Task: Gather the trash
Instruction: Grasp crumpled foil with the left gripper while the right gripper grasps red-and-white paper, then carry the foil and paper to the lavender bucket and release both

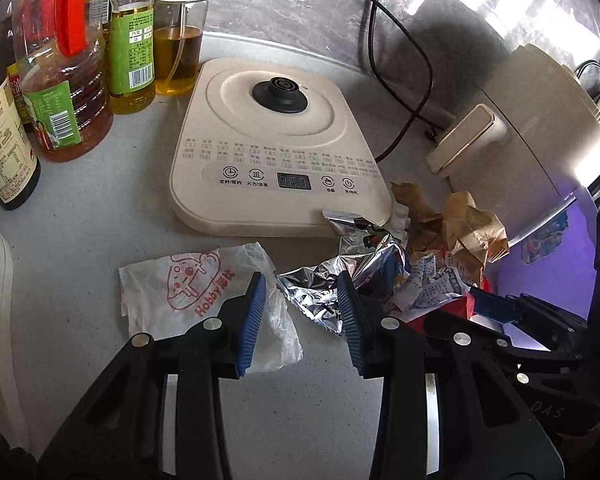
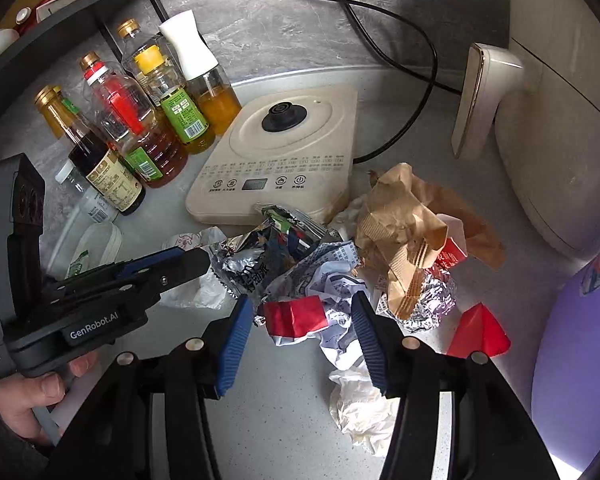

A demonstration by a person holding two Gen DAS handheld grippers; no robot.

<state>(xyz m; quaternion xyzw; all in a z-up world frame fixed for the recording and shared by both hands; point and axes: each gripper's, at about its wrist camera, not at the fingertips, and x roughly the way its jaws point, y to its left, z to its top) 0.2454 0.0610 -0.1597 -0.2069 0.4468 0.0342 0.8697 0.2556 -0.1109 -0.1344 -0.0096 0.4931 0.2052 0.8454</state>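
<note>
Between the cream appliance base and the two pairs of tongs, a heap of trash lies on the grey speckled table point(image 1: 80, 248). At its near edge sits a folded red carton scrap point(image 2: 294, 314) on crumpled printed receipts point(image 2: 340, 292); the right tongs point(image 2: 304, 336) stand apart with the scrap and receipts between the blue ribbed pads, though contact cannot be told. A silver foil snack wrapper point(image 1: 324, 280) with dark print spreads to the left of that, and the left tongs point(image 1: 302, 316) are open too, one pad over the foil's edge and the other over a white plastic bag point(image 1: 188, 284) printed in red with a cartoon figure and "Hobby". Behind the receipts lie crumpled brown paper bags point(image 2: 408, 224), more foil point(image 2: 436, 300), a red cone-shaped piece point(image 2: 478, 332) off to the right, and a wadded white tissue point(image 2: 360, 404) nearest the right wrist camera.

Farther back, the base point(image 1: 268, 148) carries a black centre connector, rows of small Chinese labels and four round button icons around a dark display. A black cord point(image 2: 400, 32) runs behind it. Oil and sauce bottles point(image 2: 156, 120) with green and beige labels and barcodes stand at the left. A cream appliance with a gold-trimmed handle point(image 2: 484, 96) stands at the right. In the right wrist view the left device's body reads "GenRobot.AI", and a hand point(image 2: 32, 396) grips it.
</note>
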